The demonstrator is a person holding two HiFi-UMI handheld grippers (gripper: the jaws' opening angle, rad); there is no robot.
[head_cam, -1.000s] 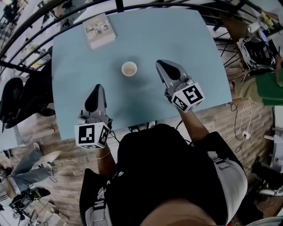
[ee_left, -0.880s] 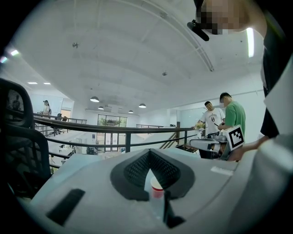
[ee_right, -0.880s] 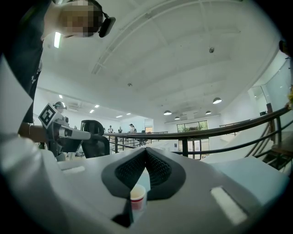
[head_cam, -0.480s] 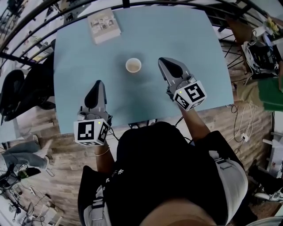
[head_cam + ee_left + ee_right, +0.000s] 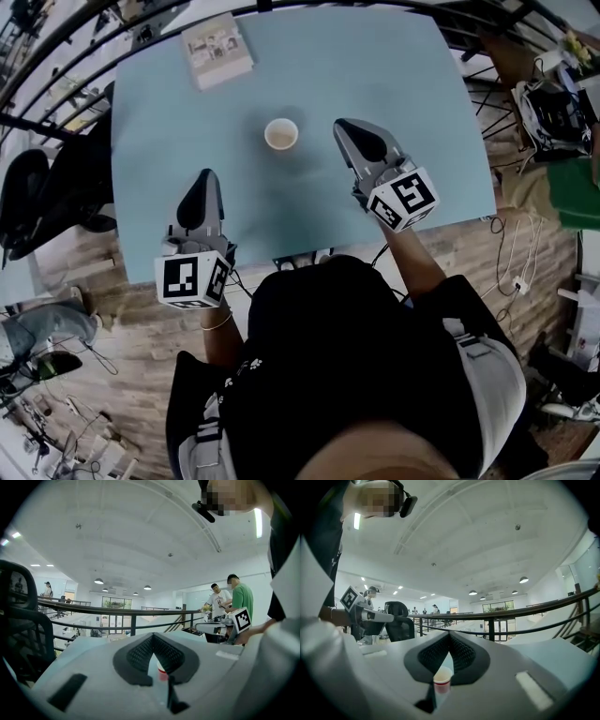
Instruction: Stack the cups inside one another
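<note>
A single paper cup (image 5: pixel 281 134), white at the rim with a red band, stands upright in the middle of the light blue table (image 5: pixel 375 66). My left gripper (image 5: pixel 204 178) hovers over the near left part of the table, shut and empty, well short of the cup. My right gripper (image 5: pixel 345 127) is just right of the cup, also shut with nothing held. In the left gripper view the cup (image 5: pixel 161 672) shows through the slit below the closed left gripper (image 5: pixel 153 635). In the right gripper view the cup (image 5: pixel 442 679) stands close below the closed right gripper (image 5: pixel 450 633).
A flat printed booklet (image 5: pixel 217 52) lies at the table's far left corner. A black railing (image 5: pixel 56 75) curves round the far side, and a black office chair (image 5: pixel 28 206) stands to the left. Two people (image 5: pixel 234 599) stand beyond the table's right side.
Only the head view has shifted slightly; the cup and both grippers keep their places.
</note>
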